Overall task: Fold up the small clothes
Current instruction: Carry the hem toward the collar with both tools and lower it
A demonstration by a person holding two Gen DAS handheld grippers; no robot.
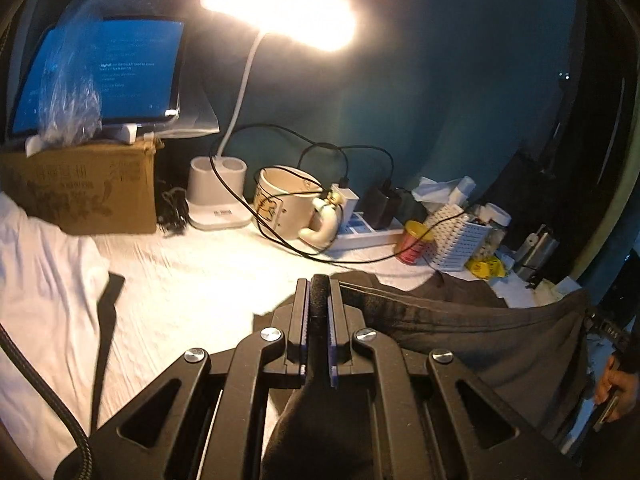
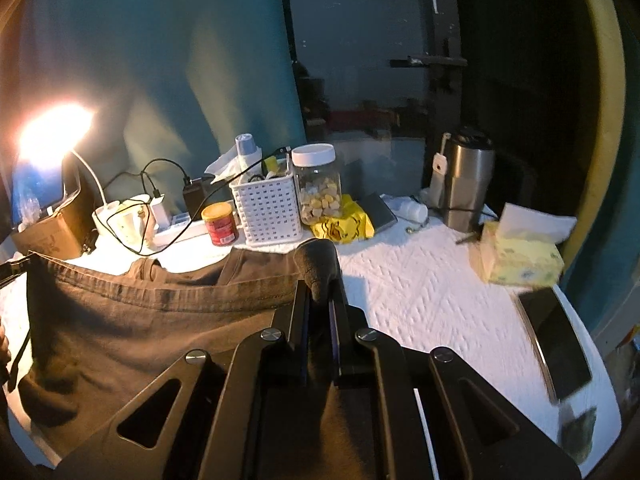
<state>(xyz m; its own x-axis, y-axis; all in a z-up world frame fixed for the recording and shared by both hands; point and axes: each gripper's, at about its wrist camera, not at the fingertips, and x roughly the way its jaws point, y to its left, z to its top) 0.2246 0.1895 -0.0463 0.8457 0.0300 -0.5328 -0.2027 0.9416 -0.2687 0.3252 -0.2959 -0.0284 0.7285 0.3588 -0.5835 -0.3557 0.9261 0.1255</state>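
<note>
both claws are clamped on one dark grey garment (image 2: 160,320): the left claw (image 1: 319,292) pinches a bunched corner between its pads, and the right claw (image 2: 319,300) grips the other corner, a knob of cloth poking out past its tips. the garment's hemmed edge stretches between them above the white-covered counter (image 2: 420,292), the rest sagging toward the near side. at the far edge stand a lit desk lamp (image 1: 280,4), a cream mug (image 1: 286,204), a red tin (image 2: 219,224) and a white basket (image 2: 268,210).
</note>
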